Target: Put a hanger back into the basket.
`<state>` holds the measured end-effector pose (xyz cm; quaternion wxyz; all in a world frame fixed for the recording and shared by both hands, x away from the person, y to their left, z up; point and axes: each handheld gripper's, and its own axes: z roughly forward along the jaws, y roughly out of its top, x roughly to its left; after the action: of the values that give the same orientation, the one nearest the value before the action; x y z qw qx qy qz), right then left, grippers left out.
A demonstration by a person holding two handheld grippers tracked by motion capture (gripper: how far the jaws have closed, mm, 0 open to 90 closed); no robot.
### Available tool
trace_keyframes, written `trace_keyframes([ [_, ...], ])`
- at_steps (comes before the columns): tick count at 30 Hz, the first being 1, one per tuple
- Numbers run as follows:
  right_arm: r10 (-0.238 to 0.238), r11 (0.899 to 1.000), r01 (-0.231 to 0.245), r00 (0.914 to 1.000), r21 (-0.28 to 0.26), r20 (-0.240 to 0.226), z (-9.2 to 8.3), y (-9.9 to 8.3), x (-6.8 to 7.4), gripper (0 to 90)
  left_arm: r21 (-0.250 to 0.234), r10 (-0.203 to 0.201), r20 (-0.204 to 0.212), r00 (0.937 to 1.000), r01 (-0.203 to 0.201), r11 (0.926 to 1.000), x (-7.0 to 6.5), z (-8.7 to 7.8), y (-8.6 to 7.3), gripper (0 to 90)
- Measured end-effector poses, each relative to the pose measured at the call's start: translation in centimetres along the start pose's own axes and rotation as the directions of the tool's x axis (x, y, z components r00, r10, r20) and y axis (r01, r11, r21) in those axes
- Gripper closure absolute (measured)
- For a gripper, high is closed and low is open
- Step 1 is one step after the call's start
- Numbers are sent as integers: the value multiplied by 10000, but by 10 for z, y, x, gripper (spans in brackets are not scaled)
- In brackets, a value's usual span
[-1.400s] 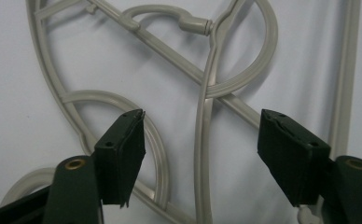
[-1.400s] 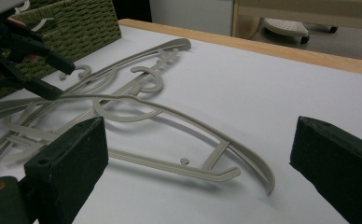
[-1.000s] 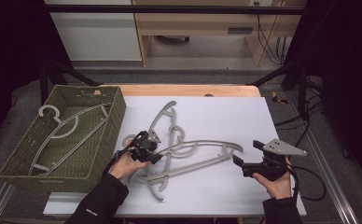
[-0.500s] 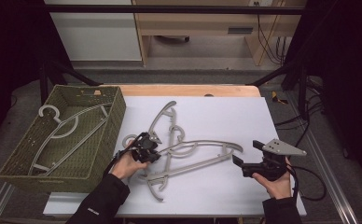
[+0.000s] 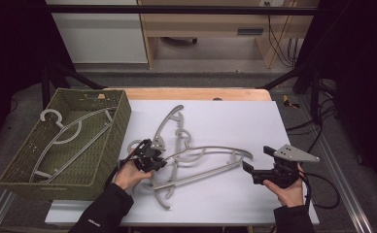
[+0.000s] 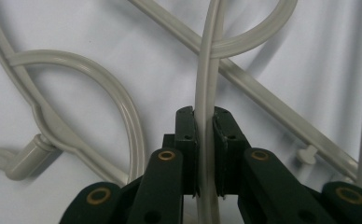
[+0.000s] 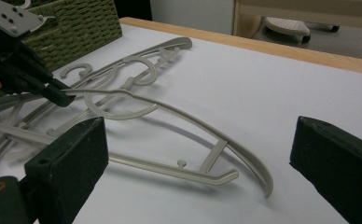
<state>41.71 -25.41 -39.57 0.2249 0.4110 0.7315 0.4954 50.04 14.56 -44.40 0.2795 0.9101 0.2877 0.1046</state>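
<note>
My left fingers (image 6: 204, 140) have just been closing and now pinch a thin grey bar of the top hanger (image 5: 211, 154), where a second ago they stood apart around it. That hanger lies on the tangle of hangers (image 5: 169, 133) at the middle of the white table (image 5: 235, 121), at three o'clock from the wicker basket (image 5: 116, 121). My right fingers (image 7: 198, 154) gape wide and hold nothing, unmoved since then, at four o'clock from the pile, facing the hanger's curved end.
</note>
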Motion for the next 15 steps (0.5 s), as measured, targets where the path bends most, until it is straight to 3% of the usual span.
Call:
trace_keyframes([
  [8, 55, 10000, -55, 10000, -25, 9, 0, 0, 0, 50, -795, 27, -82, 10000, -33, 9968, -10, -21, -5, 820],
  [15, 65, 10000, -65, 10000, -42, -15, -1, 0, 0, 50, -1639, -134, -242, 9996, 92, 9864, -16, -41, -4, 821],
])
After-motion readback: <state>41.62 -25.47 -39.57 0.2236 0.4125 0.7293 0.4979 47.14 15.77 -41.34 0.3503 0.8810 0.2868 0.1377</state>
